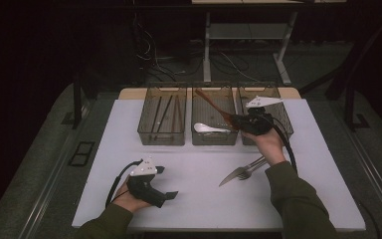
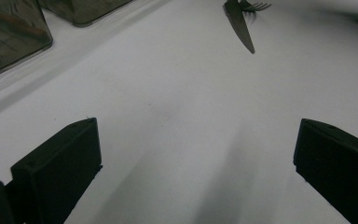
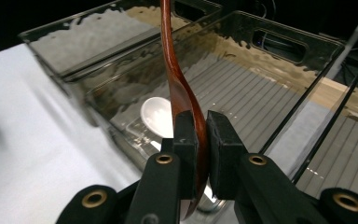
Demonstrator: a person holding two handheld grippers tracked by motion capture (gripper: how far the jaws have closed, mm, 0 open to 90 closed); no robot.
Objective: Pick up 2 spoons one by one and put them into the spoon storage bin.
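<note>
Our right gripper (image 3: 200, 135) pinches the wooden spoon (image 3: 177, 88) by its bowl over the middle bin (image 1: 214, 130). It looks light, stiff and glossy, so we grip it firmly. The left gripper (image 2: 191, 163) rests wide open, empty.

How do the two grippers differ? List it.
1. The right gripper is shut on the wooden spoon; the left gripper is open and holds nothing.
2. The right gripper is held over the middle bin; the left gripper sits low over the bare table, near the person's edge.
Both are black, two-jawed and hand-held, with a trailing cable.
</note>
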